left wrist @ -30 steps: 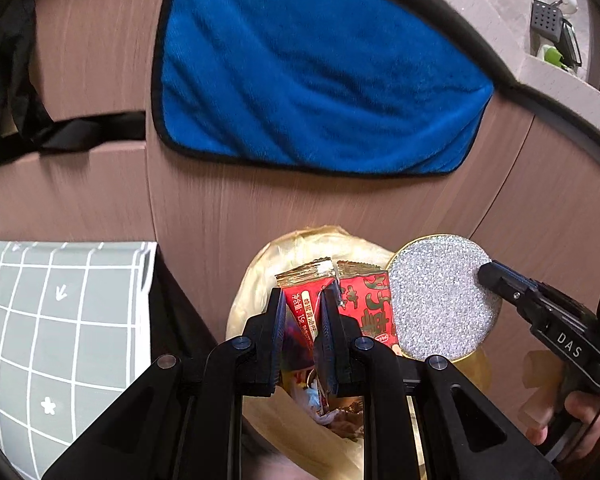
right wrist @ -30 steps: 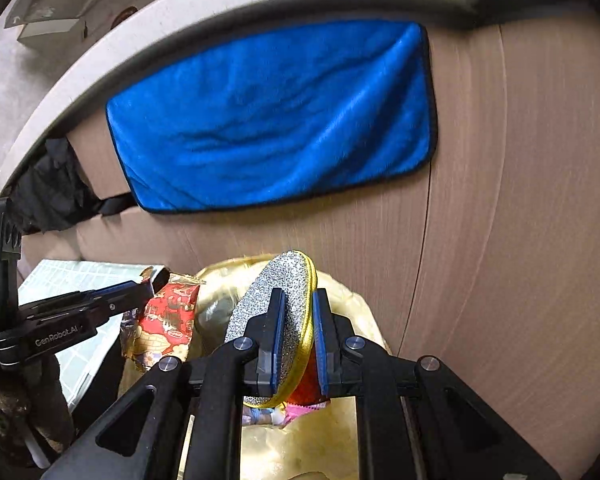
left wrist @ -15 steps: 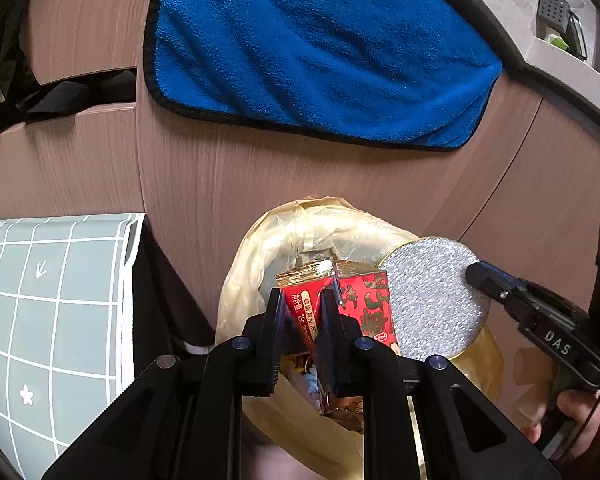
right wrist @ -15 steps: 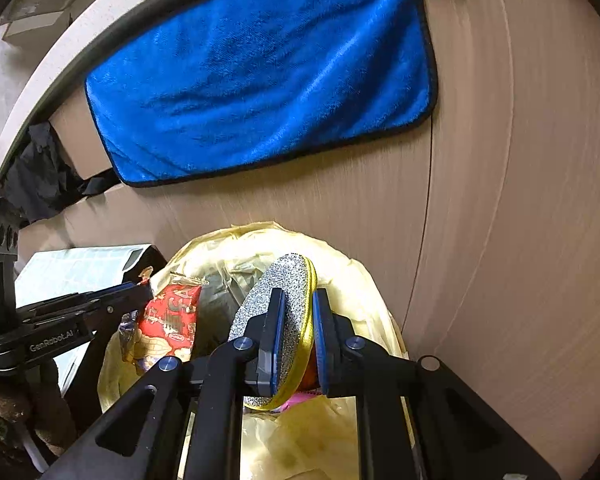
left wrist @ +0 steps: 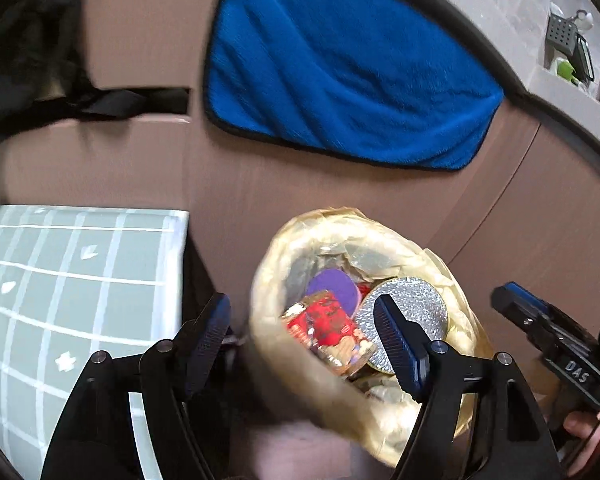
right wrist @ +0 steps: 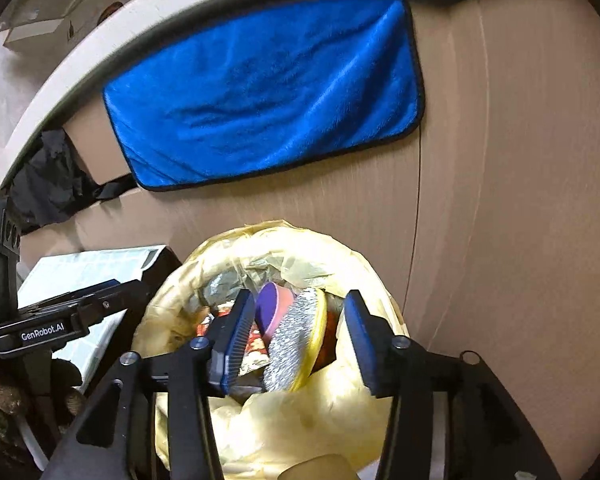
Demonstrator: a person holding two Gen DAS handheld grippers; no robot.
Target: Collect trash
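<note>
Brown cabinet fronts (right wrist: 500, 200) fill the background, with a blue towel (right wrist: 268, 96) hanging over the counter edge. Near me sits a bin lined with a yellow bag (right wrist: 300, 420); a grey grid-patterned box (left wrist: 60, 280) stands to its left. Inside the bin I see the glitter disc (right wrist: 296, 344) on edge, a red snack wrapper (left wrist: 324, 320) and a purple disc (left wrist: 334, 286). My left gripper (left wrist: 300, 328) and right gripper (right wrist: 296, 336) hang over the bin, jaws opening, pads clear of the trash.
</note>
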